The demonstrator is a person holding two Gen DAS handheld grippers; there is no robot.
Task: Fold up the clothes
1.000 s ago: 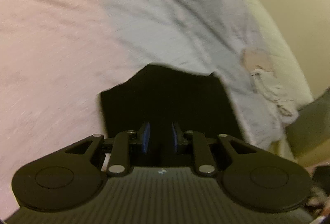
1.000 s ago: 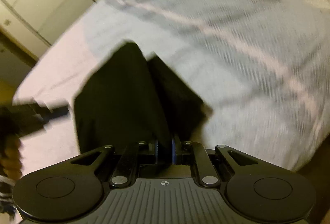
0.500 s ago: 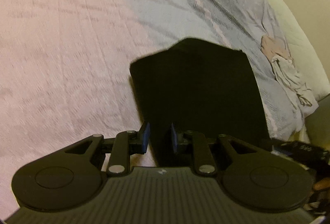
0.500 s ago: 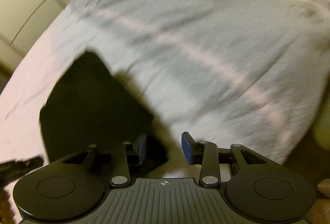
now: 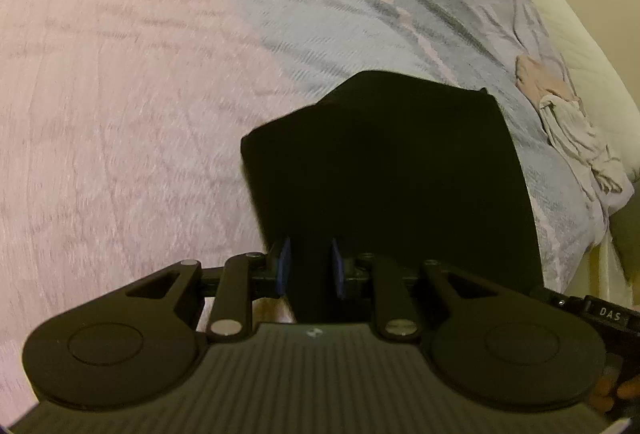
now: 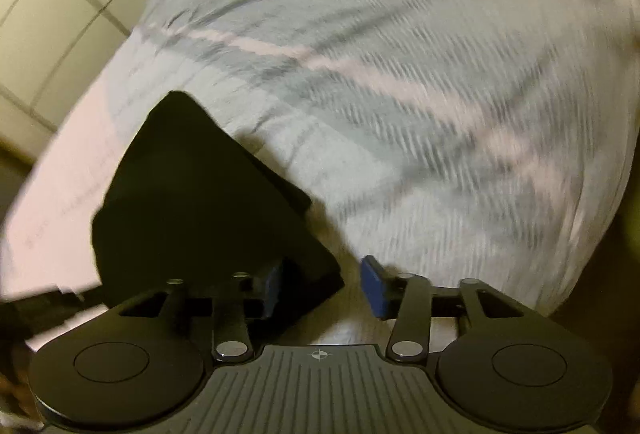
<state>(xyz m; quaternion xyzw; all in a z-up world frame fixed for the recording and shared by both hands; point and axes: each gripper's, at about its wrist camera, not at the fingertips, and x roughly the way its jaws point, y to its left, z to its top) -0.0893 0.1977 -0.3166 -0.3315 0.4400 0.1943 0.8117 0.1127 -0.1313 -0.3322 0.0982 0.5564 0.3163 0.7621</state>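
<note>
Left wrist view: one black garment [image 5: 392, 170] pinched between left fingers [image 5: 285, 266]; right fingers [image 6: 374, 284] spread apart.

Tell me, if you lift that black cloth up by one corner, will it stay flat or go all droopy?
Probably droopy. The black cloth lies as a thin folded layer that follows the bedcover, so it looks soft, not stiff. It likely weighs little. Lifted by one corner, as the left gripper could do, its folds may fall open.

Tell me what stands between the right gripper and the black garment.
Nothing visible. The right gripper is open at the black garment's near corner, which lies by its left pad. The left gripper has cloth between its pads.
</note>
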